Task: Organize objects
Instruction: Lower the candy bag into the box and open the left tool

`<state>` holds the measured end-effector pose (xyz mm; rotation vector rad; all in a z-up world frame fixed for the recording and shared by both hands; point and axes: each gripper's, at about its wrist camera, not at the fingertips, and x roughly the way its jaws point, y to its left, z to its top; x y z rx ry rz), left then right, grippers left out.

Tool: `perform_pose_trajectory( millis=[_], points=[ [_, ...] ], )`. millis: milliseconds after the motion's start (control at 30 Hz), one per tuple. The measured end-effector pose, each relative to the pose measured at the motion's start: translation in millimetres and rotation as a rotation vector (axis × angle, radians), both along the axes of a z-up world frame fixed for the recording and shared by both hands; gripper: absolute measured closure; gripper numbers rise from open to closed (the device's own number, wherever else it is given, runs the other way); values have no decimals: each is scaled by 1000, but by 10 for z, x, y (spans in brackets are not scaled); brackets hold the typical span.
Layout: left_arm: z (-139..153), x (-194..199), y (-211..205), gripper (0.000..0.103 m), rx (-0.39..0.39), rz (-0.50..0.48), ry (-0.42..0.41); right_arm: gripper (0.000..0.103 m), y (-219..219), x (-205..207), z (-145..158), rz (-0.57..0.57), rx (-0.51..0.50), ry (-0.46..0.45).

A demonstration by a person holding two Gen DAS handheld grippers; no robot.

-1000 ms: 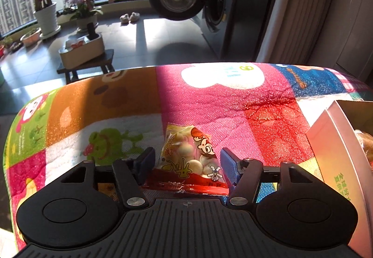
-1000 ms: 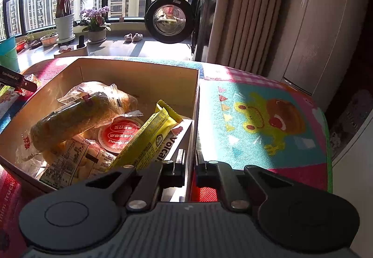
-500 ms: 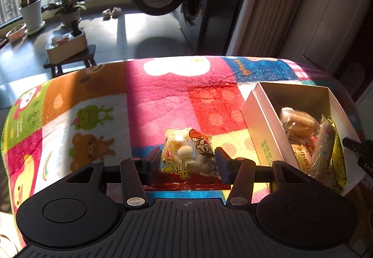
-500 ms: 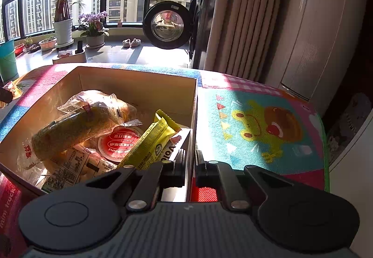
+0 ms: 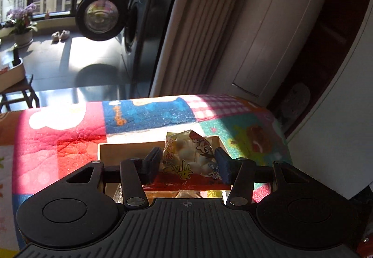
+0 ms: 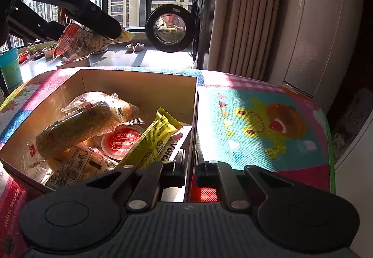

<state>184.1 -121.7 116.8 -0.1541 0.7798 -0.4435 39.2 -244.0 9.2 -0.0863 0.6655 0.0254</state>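
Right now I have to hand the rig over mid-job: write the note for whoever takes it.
Left gripper: shut on the candy packet, held in the air above the cardboard box.
Right gripper: shut on the box's right wall near the front corner, steadying it on the patchwork cloth.
In the box: a wrapped bread roll, a yellow snack bar, a red-lidded cup and other packets.
Done: those items packed, candy packet picked up.
Left: lower the packet into the box and release it. Whether anything more awaits is out of view.
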Motion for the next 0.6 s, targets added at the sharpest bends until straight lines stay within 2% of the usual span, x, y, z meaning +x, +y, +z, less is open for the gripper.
perform_pose_trajectory(
  millis=[133, 267, 367, 600],
  points=[
    [-162, 87, -224, 48, 12, 13, 2, 96, -11, -9, -11, 3, 9, -1],
    [-283, 89, -261, 49, 73, 20, 11, 96, -23, -20, -28, 6, 16, 0],
    [-289, 41, -249, 49, 115, 19, -9, 96, -17, -16, -47, 5, 14, 3],
    [-253, -37, -116, 49, 142, 17, -29, 96, -8, -8, -44, 2, 12, 13]
  ],
)
